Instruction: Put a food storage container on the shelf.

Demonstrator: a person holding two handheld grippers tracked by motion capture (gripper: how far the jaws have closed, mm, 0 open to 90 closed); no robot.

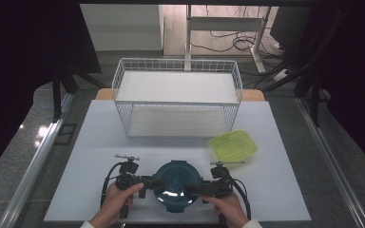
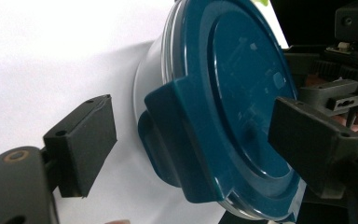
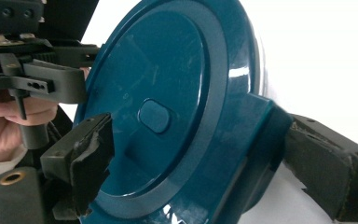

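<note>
A round clear container with a dark teal clip-on lid (image 1: 177, 183) sits on the white table near the front edge. My left gripper (image 1: 152, 184) comes at it from the left. It is open, and its jaws stand either side of the lid's side clip (image 2: 177, 140) with a gap at the left pad (image 2: 81, 144). My right gripper (image 1: 195, 190) comes from the right, also open. Its jaws straddle the opposite clip (image 3: 256, 140), one pad (image 3: 86, 158) over the lid top (image 3: 154, 112). Both gripper views look along the tilted lid (image 2: 247, 93).
A white wire basket (image 1: 177, 97) with a shelf stands at the back of the table (image 1: 100, 137). A lime-green square container (image 1: 233, 145) lies to the right, just behind the right gripper. Table legs and cables stand on the floor beyond.
</note>
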